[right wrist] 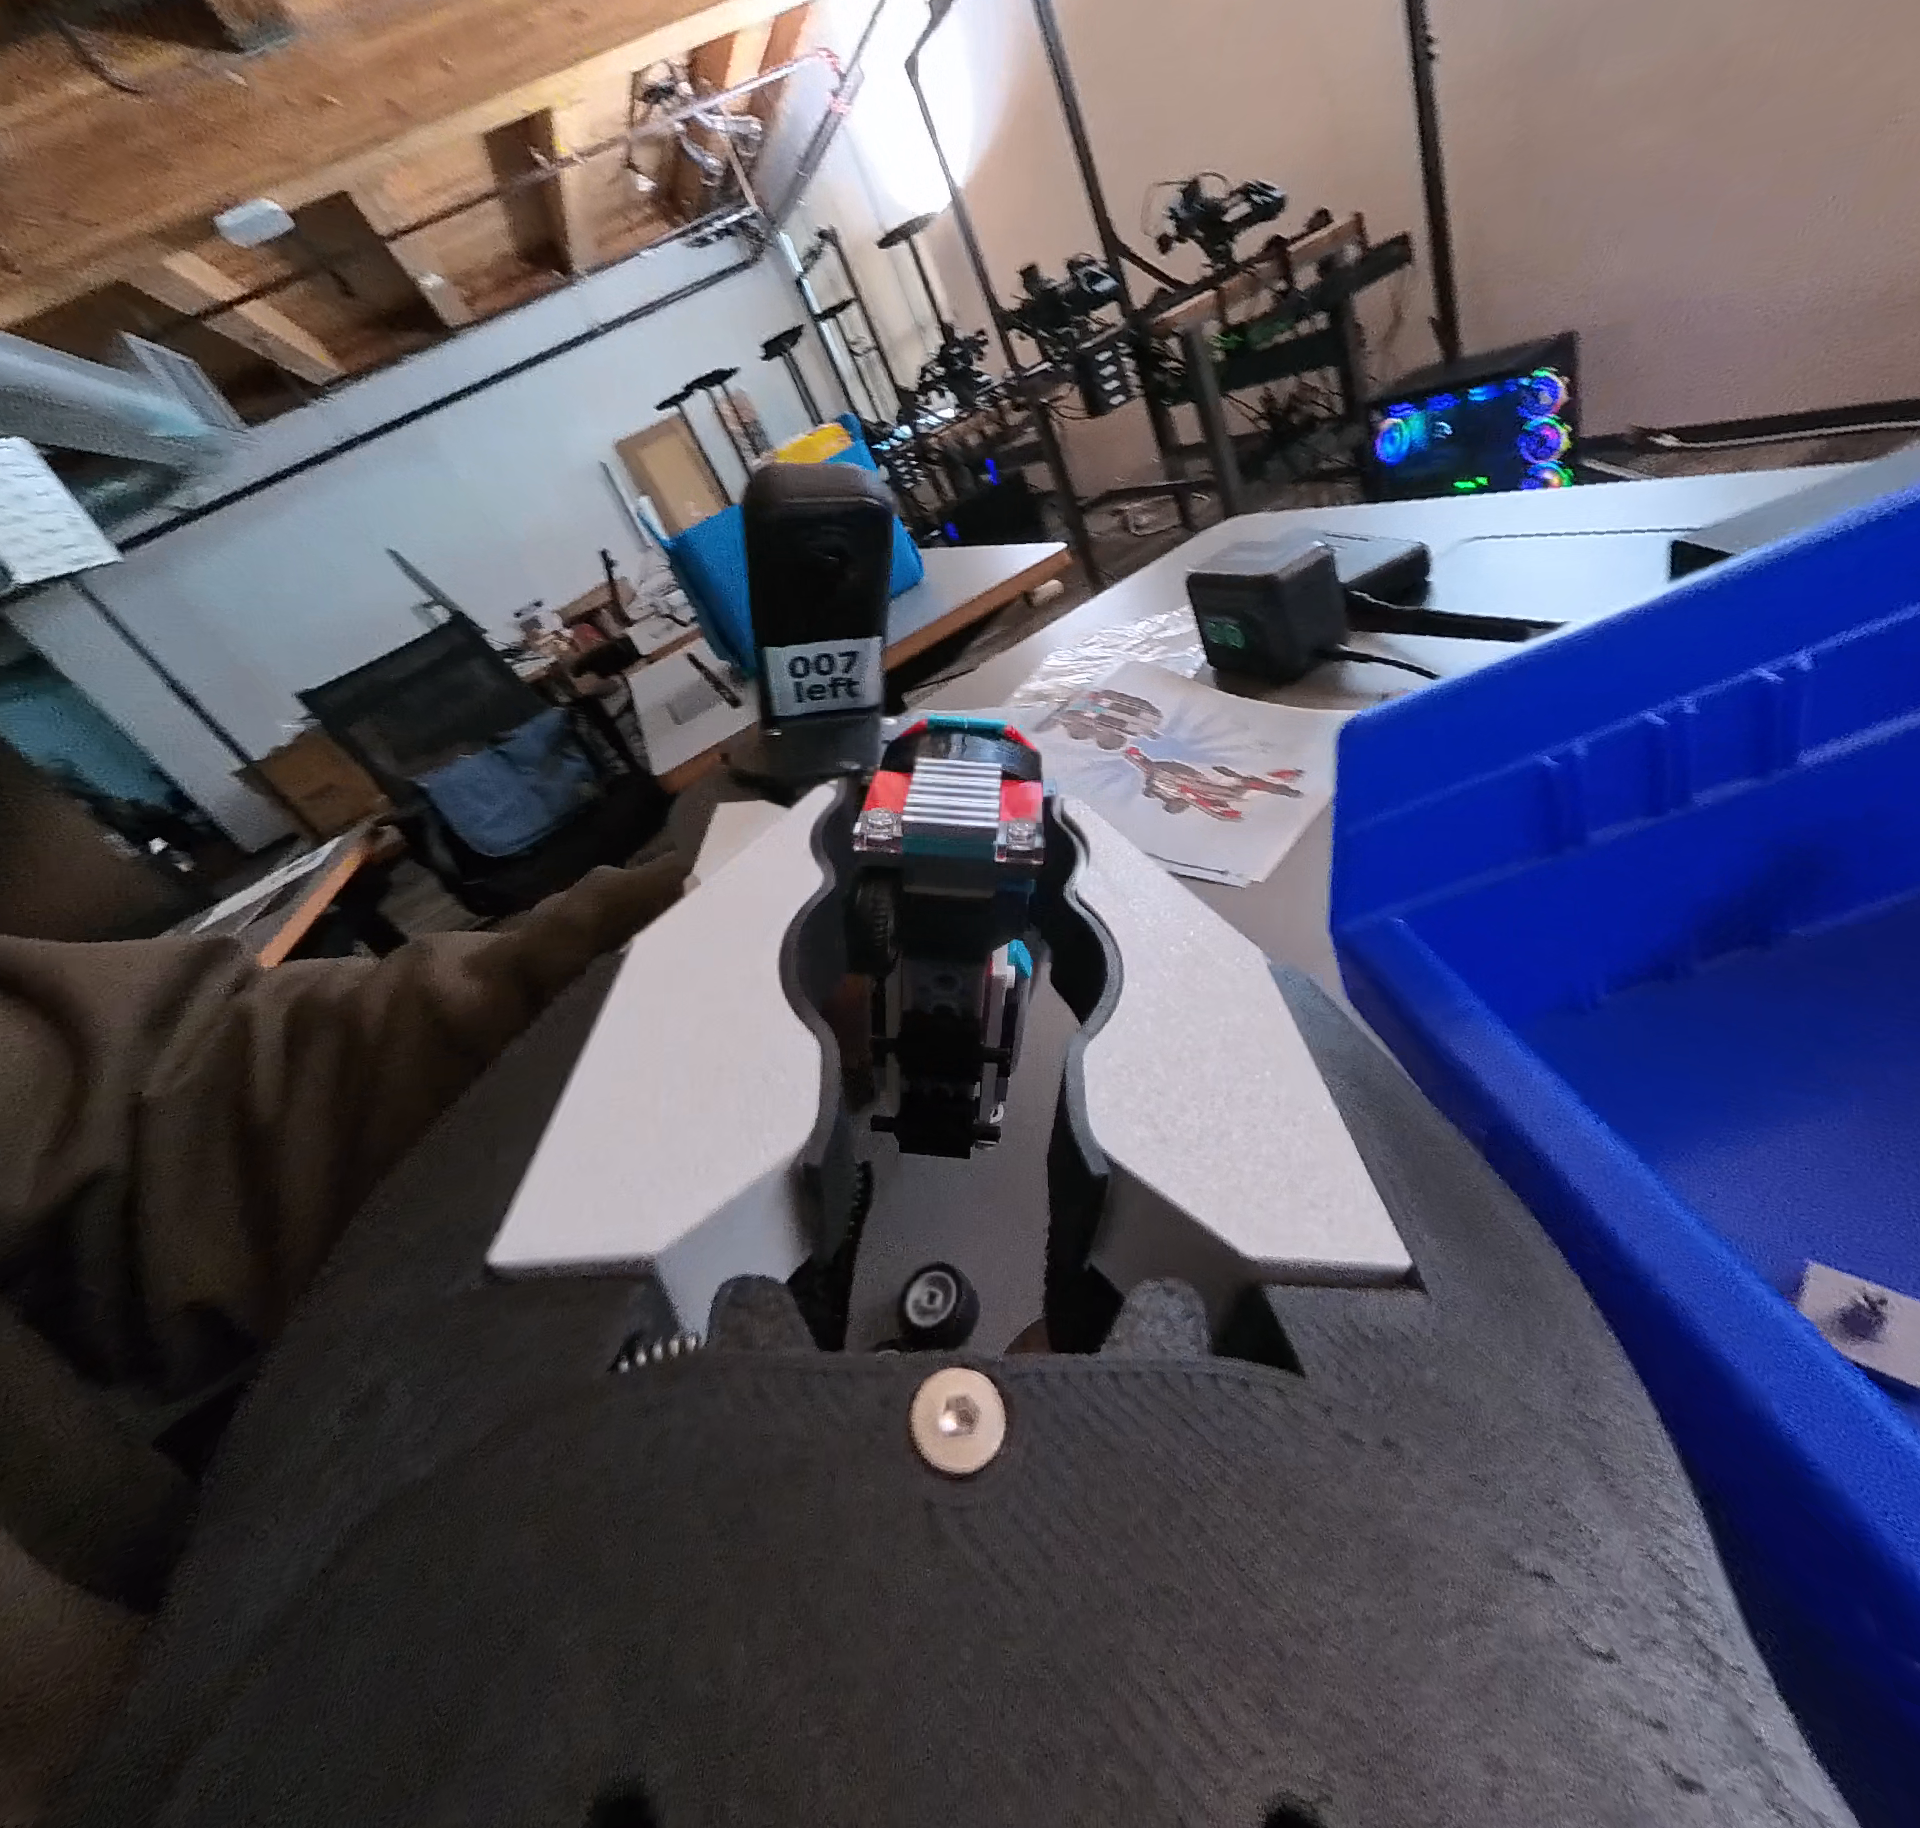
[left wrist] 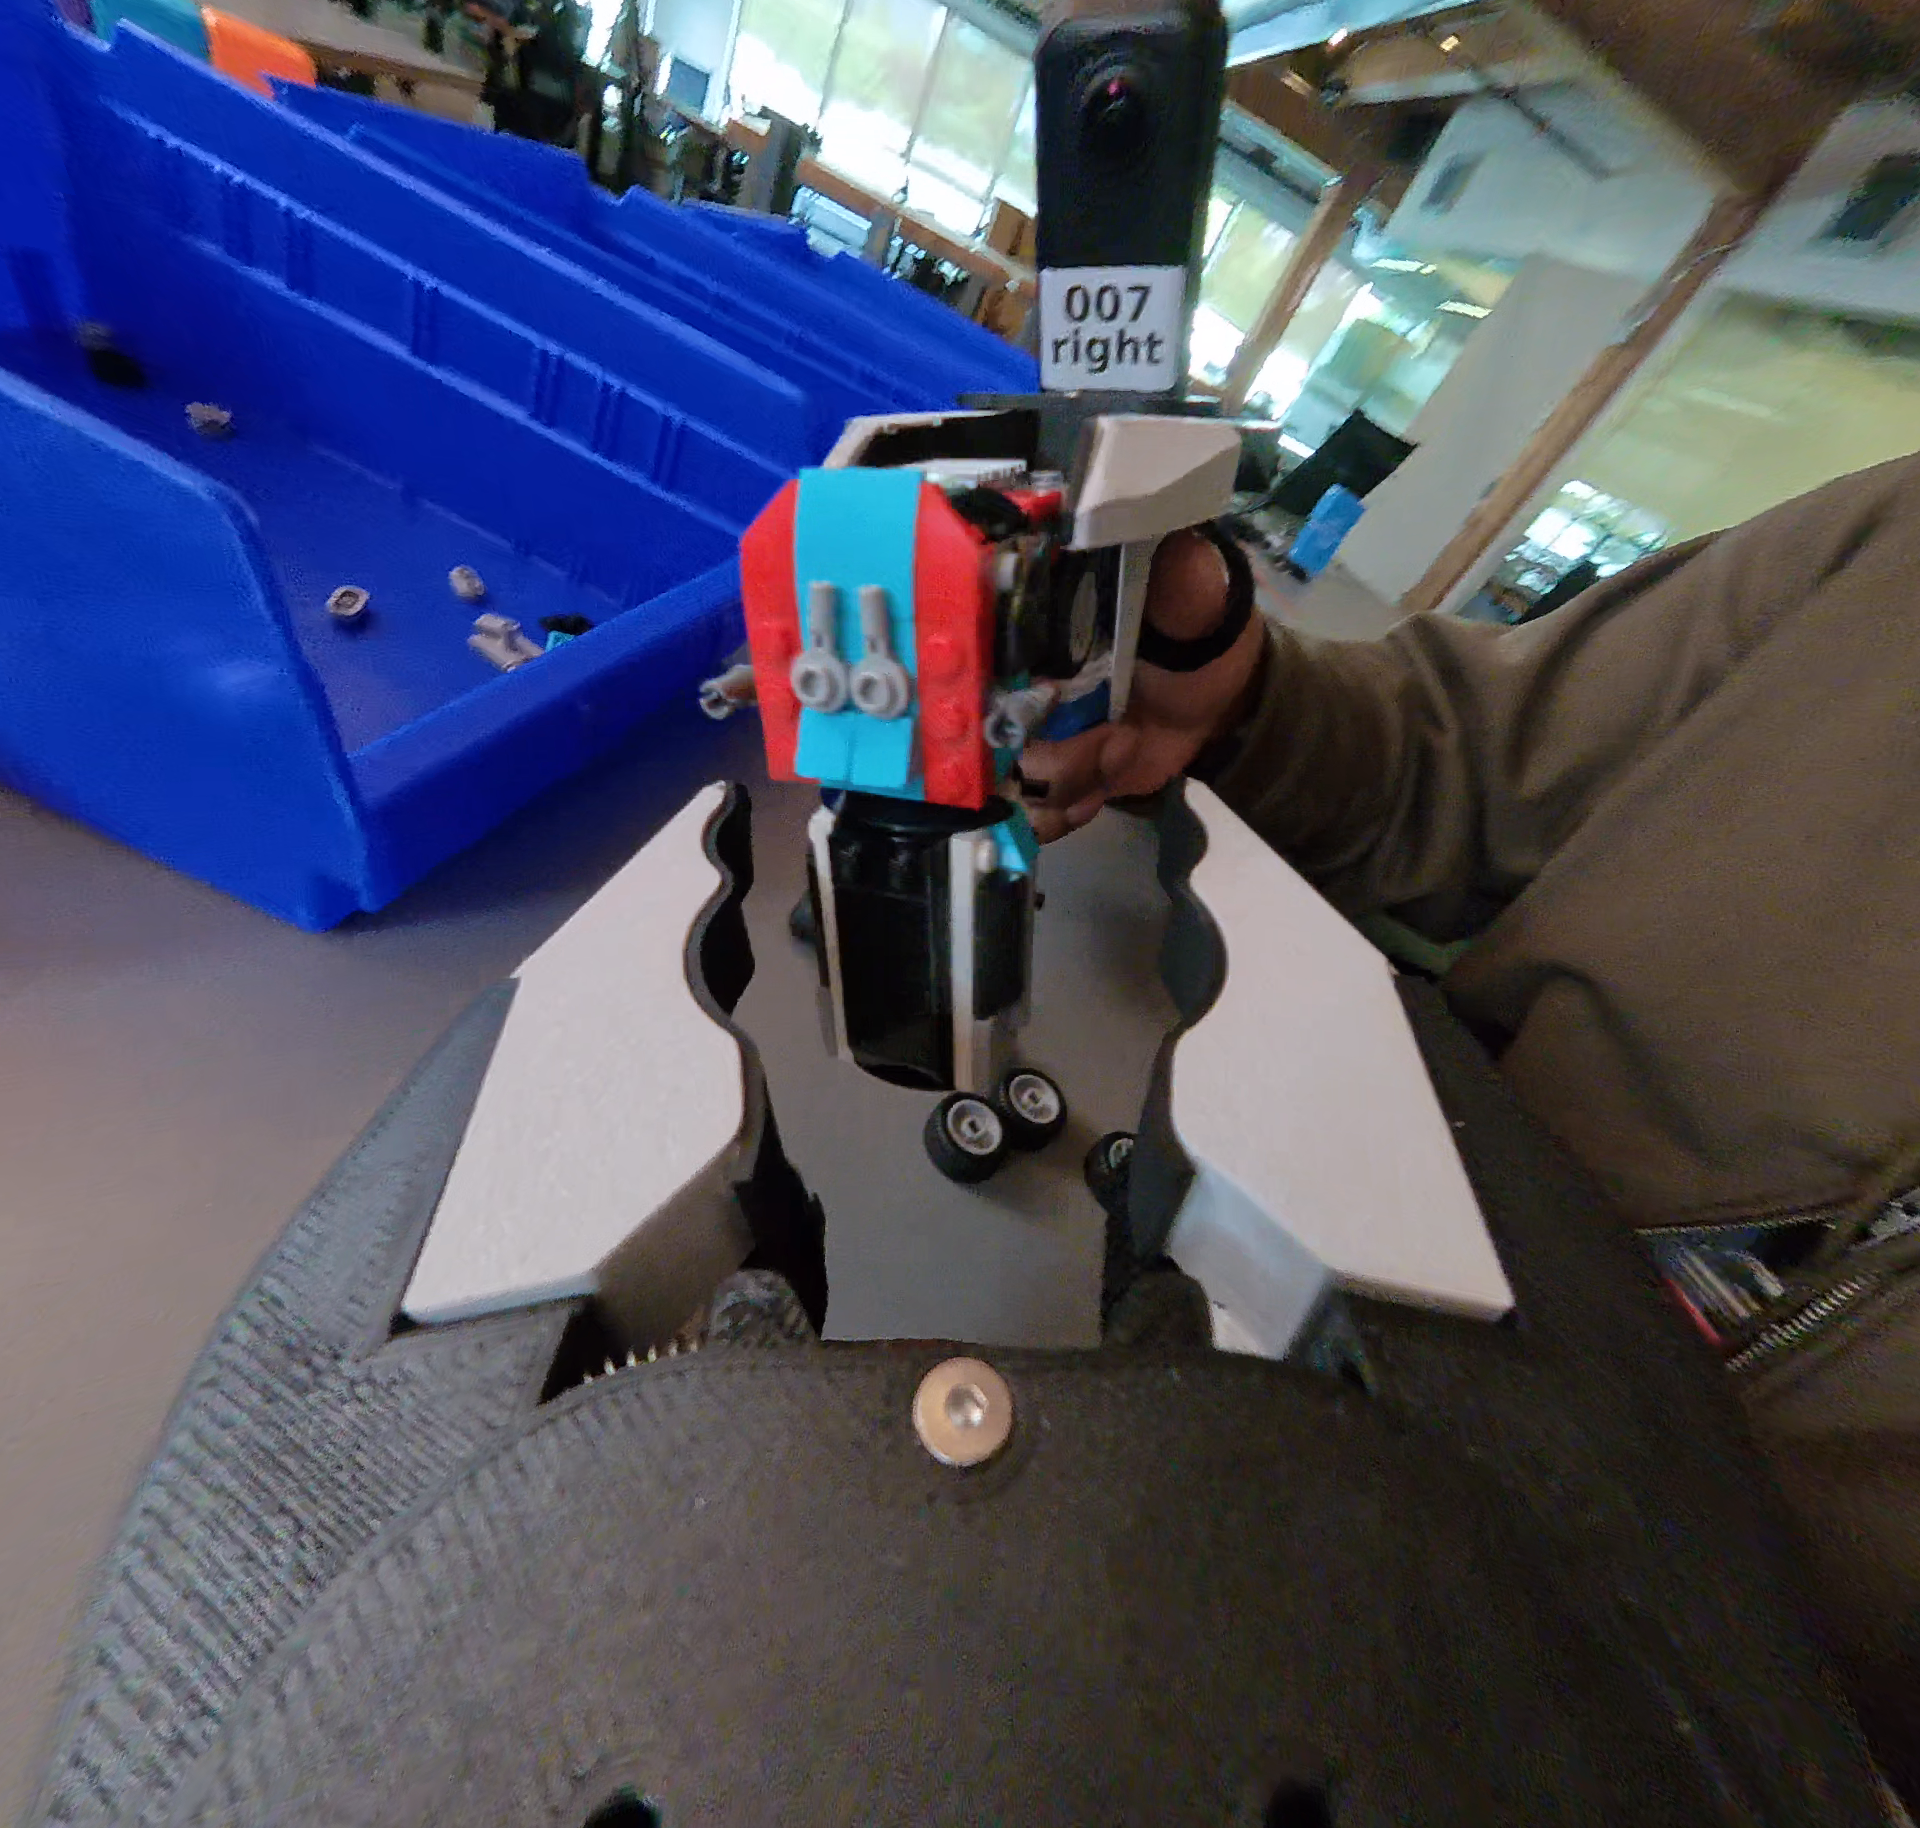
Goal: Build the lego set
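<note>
A toy car built of red, teal, black and white bricks (left wrist: 883, 656) hangs nose-down above the grey table. My right gripper (right wrist: 948, 843) is shut on it, with the pads pressed on its sides near the front end (right wrist: 948, 807). In the left wrist view the right gripper (left wrist: 1039, 490) grips the car from above. My left gripper (left wrist: 951, 812) is wide open, and the car's black and white lower part (left wrist: 904, 957) hangs between its fingers (left wrist: 634, 968) without touching them. Loose black wheels (left wrist: 992, 1118) lie on the table below; one also shows in the right wrist view (right wrist: 940, 1300).
A blue bin (left wrist: 156, 739) with several small grey pieces stands at the left; it also shows at the right of the right wrist view (right wrist: 1662, 843). A printed picture sheet (right wrist: 1174, 770) and a black power adapter (right wrist: 1262, 615) lie farther off on the table. A person's sleeve (left wrist: 1558, 791) is at the right. Tip to tip, the grippers are about 5 cm apart.
</note>
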